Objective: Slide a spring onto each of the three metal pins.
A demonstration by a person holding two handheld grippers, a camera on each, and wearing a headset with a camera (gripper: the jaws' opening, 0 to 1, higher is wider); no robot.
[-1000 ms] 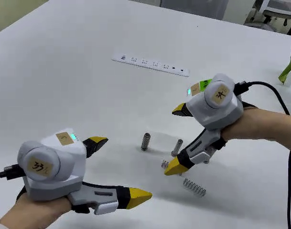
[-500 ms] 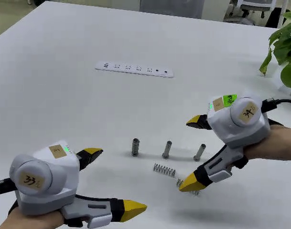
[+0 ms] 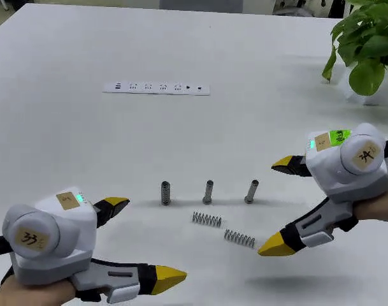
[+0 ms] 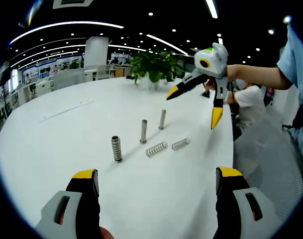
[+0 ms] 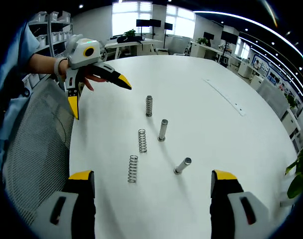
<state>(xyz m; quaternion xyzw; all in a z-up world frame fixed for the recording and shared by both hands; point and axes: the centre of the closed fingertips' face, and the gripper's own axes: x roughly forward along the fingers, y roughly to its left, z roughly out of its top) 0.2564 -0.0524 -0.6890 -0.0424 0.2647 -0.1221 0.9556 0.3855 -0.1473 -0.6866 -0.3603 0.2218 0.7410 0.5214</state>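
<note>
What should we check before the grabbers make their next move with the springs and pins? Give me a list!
1. Left gripper and right gripper open and empty: ok.
2. Left pin wears its spring: ok.
3. Middle pin and right pin bare, nothing over their tops: ok.
4. Near spring and far spring lie loose on the table, apart from each other: ok.
5. A spring gripped for the next pin: not ok, none is held.
6. Right pin standing perfectly straight: cannot tell.
</note>
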